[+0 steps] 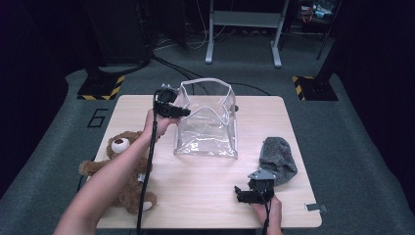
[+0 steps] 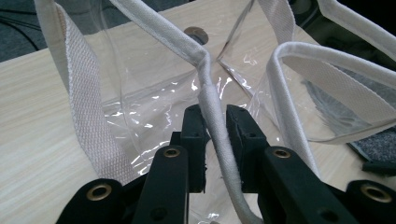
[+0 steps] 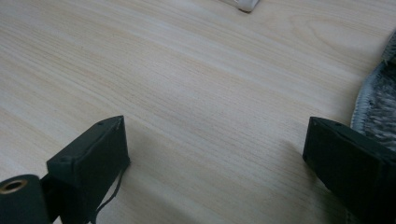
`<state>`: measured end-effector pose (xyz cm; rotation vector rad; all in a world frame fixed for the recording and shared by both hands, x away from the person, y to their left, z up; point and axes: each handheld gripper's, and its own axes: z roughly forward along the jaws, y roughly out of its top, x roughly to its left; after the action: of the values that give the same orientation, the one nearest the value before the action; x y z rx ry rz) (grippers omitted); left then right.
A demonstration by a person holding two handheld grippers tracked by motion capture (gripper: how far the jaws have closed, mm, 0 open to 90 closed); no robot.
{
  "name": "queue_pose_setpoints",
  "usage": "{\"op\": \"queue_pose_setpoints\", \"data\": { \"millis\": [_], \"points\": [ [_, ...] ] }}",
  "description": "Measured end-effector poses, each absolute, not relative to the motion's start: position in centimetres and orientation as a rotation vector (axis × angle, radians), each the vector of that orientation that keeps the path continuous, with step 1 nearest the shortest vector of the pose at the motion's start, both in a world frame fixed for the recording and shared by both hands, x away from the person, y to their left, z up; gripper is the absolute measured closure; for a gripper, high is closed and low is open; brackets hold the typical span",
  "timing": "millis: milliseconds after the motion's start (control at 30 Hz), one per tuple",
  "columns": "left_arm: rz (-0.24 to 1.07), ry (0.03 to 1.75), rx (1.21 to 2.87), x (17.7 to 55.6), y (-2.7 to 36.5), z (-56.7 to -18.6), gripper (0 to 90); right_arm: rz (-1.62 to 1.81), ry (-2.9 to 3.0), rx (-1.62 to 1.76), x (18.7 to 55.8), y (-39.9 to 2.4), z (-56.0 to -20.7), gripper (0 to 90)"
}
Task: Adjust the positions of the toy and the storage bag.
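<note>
Bag (image 1: 208, 128), clear plastic with white fabric trim, is stood open just past the centre of the desk (image 1: 147, 105), toward 12 o'clock. Its rim (image 2: 212, 116) is seen in the left gripper view running between the fingers (image 2: 194, 126) of the left gripper (image 2: 215, 127), lengthwise up from the bottom of that view, so the trim's long axis lies along the jaws rather than across them. The fingers are clamped on that trim from both sides; the bag's left edge is held at about 9 o'clock of the bag in the high view, hand and left gripper (image 1: 169, 106) just beside the wall.

Grey knit hat (image 1: 277, 157) lies flat at about 4 o'clock of the bag, well apart from it. The right gripper (image 1: 250, 193) rests low near the desk's near edge, at roughly 7 o'clock of the hat and just beside it; in the right gripper view its jaws are spread wide with bare wood between them, nothing held, and the hat's edge (image 3: 378, 109) shows by the right-hand jaw. The right hand is judged the nearer one to the hat; the hat lies off to the side of the gap, not between the fingers.

Teddy bear (image 1: 122, 161) lies at the desk's left edge, at 8 o'clock of the bag, beside the left forearm.
</note>
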<state>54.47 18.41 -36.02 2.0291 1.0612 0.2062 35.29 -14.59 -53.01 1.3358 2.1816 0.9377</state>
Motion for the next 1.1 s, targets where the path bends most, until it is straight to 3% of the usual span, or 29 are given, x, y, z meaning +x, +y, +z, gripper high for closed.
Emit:
{"op": "queue_pose_setpoints", "data": {
  "millis": [567, 667, 833, 967, 1100],
  "points": [
    [0.185, 1.064, 2.022, 53.5, 18.3, -35.7, 76.0, 0.939, 2.185, 1.355, 35.3, -14.5, -52.9, 6.1],
    [0.203, 1.092, 2.014, 53.9, 19.0, -35.7, 68.9, 0.929, 2.180, 1.357, 35.4, -14.6, -52.8, 6.8],
    [0.234, 1.147, 1.995, 54.7, 20.2, -35.5, 48.4, 0.931, 2.165, 1.346, 35.7, -14.3, -52.1, 7.3],
    [0.255, 1.185, 1.989, 55.0, 20.7, -35.7, 43.7, 0.927, 2.147, 1.298, 37.0, -13.6, -50.5, 9.3],
    [0.237, 1.216, 1.962, 55.4, 21.4, -35.9, 44.4, 0.938, 2.110, 1.299, 38.9, -12.9, -49.3, 14.8]
  ]
}}
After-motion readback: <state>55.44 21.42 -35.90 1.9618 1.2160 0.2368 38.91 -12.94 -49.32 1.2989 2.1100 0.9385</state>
